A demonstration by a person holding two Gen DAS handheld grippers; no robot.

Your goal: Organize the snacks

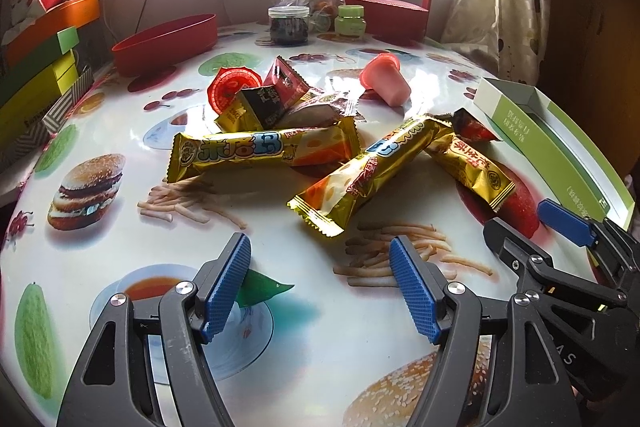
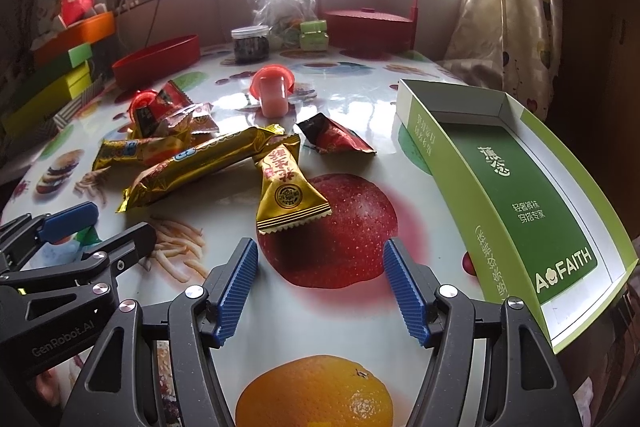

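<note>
On printed table (image 1: 120,307), glossy gold snack wrappers (image 1: 264,151) heaped, left tool (image 1: 320,259) and right tool (image 2: 320,259) both apart

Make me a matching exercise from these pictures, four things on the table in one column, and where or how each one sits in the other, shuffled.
Things:
1. pink jelly cup
2. green box
3. red oval tray
4. clear-lidded jar

Places or states:
A. far end of the table, beside a plastic bag
B. lying open and empty at the right edge
C. upside down, resting on its red lid
D. far left, empty, behind the snack pile

Pairs: 1-C, 2-B, 3-D, 4-A
</note>
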